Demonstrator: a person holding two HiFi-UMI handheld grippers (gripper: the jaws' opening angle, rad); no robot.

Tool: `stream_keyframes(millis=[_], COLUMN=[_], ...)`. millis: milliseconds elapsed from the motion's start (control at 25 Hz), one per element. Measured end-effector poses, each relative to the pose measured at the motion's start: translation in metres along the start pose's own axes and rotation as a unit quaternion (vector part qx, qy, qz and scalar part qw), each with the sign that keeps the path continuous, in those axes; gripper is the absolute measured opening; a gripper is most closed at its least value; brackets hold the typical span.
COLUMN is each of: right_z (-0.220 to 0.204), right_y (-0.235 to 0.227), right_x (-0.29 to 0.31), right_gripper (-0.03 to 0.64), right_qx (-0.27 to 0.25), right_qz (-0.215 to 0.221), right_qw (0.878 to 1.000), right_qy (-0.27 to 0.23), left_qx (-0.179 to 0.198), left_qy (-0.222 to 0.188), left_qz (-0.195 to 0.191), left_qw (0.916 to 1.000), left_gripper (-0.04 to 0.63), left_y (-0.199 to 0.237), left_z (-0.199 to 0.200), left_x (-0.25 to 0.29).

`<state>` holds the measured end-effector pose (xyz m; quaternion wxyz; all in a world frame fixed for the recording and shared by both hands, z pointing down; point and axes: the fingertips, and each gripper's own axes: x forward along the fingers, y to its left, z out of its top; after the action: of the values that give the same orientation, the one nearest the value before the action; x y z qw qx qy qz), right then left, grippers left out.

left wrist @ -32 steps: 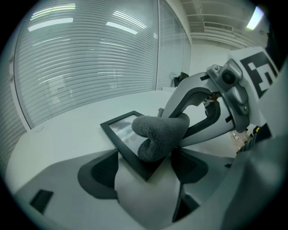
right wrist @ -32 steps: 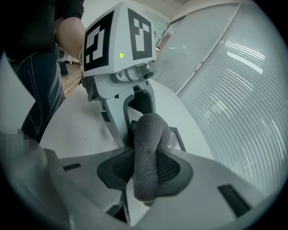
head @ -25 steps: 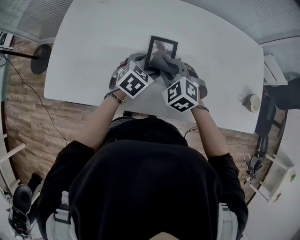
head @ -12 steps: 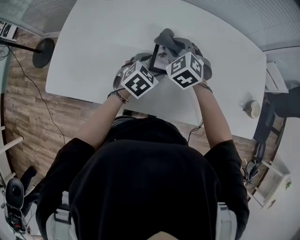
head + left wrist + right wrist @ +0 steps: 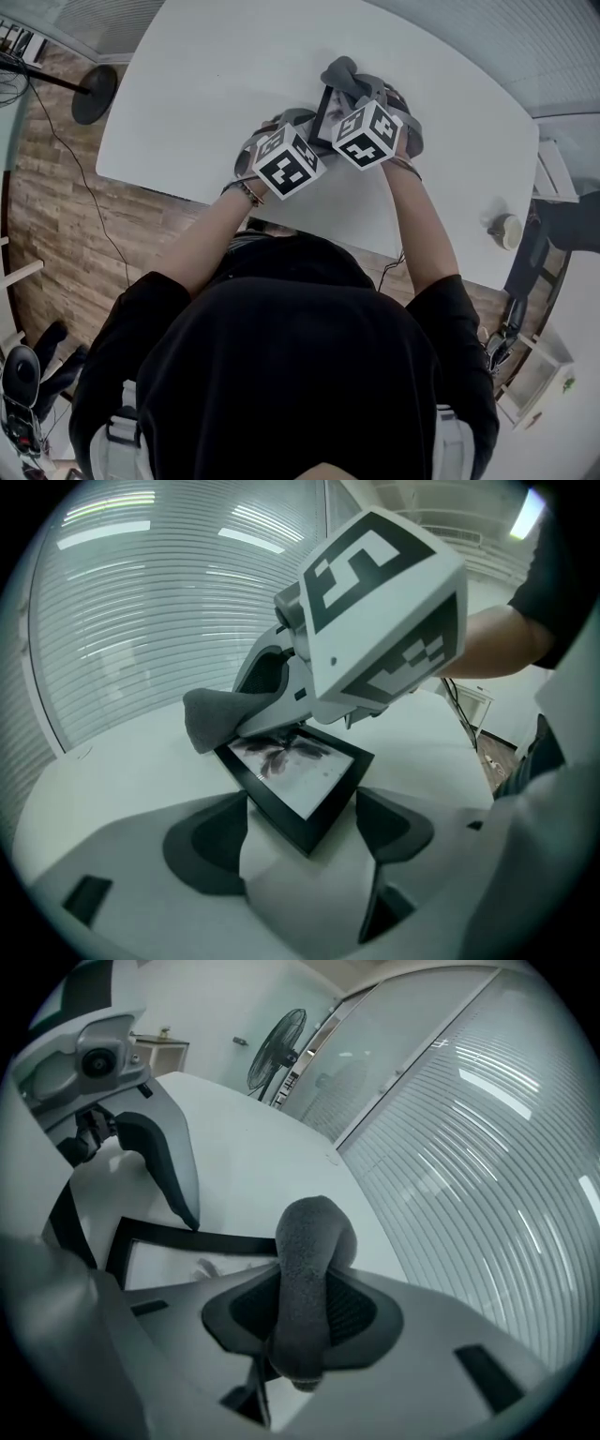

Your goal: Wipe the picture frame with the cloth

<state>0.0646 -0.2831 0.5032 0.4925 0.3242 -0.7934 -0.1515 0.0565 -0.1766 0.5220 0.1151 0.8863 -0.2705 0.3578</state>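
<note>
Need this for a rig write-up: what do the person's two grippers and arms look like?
The left gripper and right gripper are light grey moulded shells with dark, rounded pads inside the jaws. Each carries a white cube printed with black square markers. No cables show on them. The person wears a black short-sleeved top and a bracelet on the left wrist.

1. A white bench stands on a wood-plank floor.
2. In the head view, a fan's round dark base sits at ten o'clock.
3. Glass walls with horizontal blinds catch bright light streaks.
</note>
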Motion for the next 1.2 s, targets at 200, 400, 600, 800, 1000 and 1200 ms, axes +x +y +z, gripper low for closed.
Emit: stream_keyframes(millis=[200, 400, 600, 800, 1000, 1200], right_z=[-0.002, -0.001, 0.0, 0.002, 0.003, 0.002], right_y=[0.011, 0.021, 0.03, 0.039, 0.044, 0.05], right_x=[-0.001, -0.005, -0.01, -0.017, -0.02, -0.025], right_gripper=[0.117, 0.117, 0.117, 0.115, 0.117, 0.117], right_qx=[-0.033, -0.039, -0.043, -0.031, -0.026, -0.025], right_qz=[0.009, 0.02, 0.02, 0.036, 0.046, 0.054], right_qw=[0.999, 0.999, 0.999, 0.999, 0.999, 0.998], right_qy=[0.009, 0.01, 0.008, 0.008, 0.013, 0.015], left_qx=[-0.001, -0.002, -0.003, -0.003, -0.006, -0.005], left_qy=[0.002, 0.004, 0.004, 0.005, 0.007, 0.007], left_qz=[-0.001, -0.002, -0.003, -0.004, -0.005, -0.005], left_qw=[1.0, 1.0, 1.0, 1.0, 0.9999, 1.0], left_gripper=[0.376, 0.376, 0.376, 0.376, 0.376, 0.376], left_y=[0.0, 0.001, 0.0, 0.001, 0.002, 0.001], left_z=[0.0, 0.0, -0.001, -0.001, -0.002, -0.001], left_x=[0.0, 0.0, -0.001, -0.003, -0.003, -0.003])
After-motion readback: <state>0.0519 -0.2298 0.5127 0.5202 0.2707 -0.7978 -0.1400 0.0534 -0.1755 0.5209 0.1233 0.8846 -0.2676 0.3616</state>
